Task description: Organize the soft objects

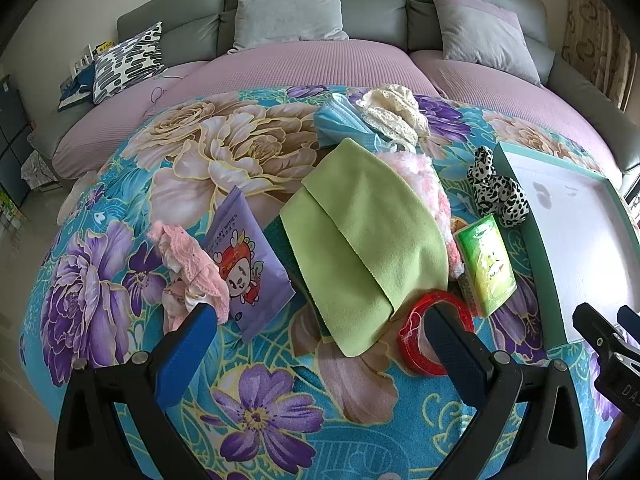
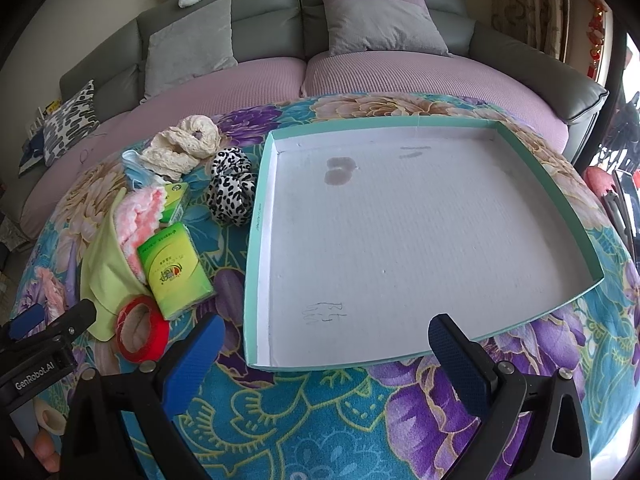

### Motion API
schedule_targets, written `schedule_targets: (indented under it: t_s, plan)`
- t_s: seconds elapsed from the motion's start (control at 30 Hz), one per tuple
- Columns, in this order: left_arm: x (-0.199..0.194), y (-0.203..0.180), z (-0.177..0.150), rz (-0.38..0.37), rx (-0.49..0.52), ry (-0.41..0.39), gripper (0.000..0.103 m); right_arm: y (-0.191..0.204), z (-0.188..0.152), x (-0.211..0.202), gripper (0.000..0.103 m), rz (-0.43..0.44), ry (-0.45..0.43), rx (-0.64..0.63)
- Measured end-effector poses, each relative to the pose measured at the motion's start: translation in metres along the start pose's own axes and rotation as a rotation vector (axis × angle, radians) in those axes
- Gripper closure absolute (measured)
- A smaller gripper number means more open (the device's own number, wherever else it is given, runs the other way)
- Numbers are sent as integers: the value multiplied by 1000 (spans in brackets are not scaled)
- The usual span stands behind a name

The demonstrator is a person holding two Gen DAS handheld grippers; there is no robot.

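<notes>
Tools both wide open, empty: left tool [image 1: 316,334] over the pile, right tool [image 2: 326,338] at the empty tray [image 2: 256,216]. Green cloth [image 1: 360,236] drapes pink fluff [image 1: 424,184]; grabbing it may drag the tissue pack [image 1: 486,268] or red tape roll [image 1: 416,332].

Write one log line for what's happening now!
left gripper: open, empty | right gripper: open, empty | tray: empty | green cloth, hair ties, tissues: on table
</notes>
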State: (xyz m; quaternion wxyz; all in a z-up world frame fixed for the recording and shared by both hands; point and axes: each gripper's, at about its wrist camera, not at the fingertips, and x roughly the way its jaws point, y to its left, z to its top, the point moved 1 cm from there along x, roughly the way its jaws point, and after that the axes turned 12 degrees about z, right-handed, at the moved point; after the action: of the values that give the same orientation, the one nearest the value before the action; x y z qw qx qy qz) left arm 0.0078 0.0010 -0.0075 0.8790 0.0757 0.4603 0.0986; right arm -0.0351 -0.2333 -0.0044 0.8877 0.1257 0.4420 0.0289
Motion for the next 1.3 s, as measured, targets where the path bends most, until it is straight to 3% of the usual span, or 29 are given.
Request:
schedule_targets:
  t_s: [1.3]
  plan:
    - [-1,1,-1,-15,-7,3,0,0,-2,3,0,-4,12,0]
